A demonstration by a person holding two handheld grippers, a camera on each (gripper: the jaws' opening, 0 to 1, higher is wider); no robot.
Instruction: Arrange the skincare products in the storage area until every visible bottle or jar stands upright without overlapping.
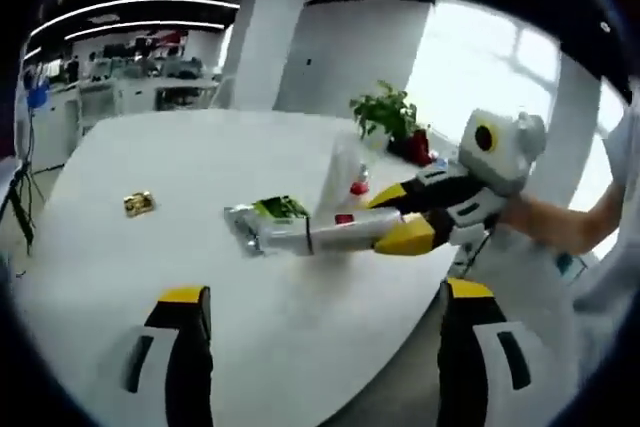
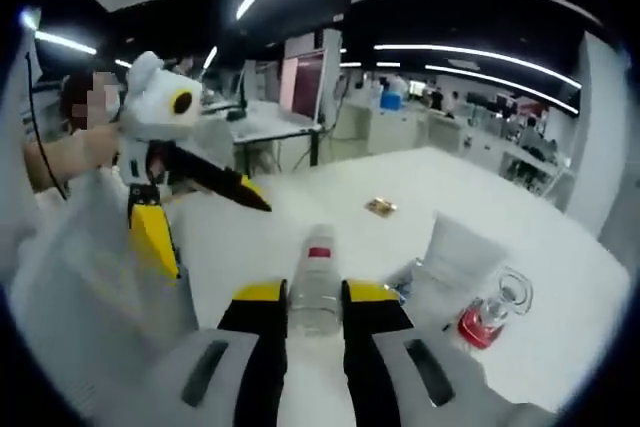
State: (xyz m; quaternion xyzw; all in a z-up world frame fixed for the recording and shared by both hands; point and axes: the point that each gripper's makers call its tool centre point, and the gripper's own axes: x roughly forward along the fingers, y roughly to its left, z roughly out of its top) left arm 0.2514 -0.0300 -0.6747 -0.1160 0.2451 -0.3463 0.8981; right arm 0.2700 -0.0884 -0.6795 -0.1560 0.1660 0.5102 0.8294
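This is an open-plan office: long ceiling strip lights [image 2: 470,50], rows of white desks with monitors [image 1: 150,87] behind, a square white pillar [image 1: 262,42], a bright window [image 1: 480,67], and a broad white rounded table [image 1: 200,207] bearing a potted green plant [image 1: 385,112].

I am finding no lettering I can read. The bottle [image 2: 316,292] sitting between my right gripper's [image 2: 316,319] jaws is carrying a small red label, possibly printed, but it is blurring too much to make out.
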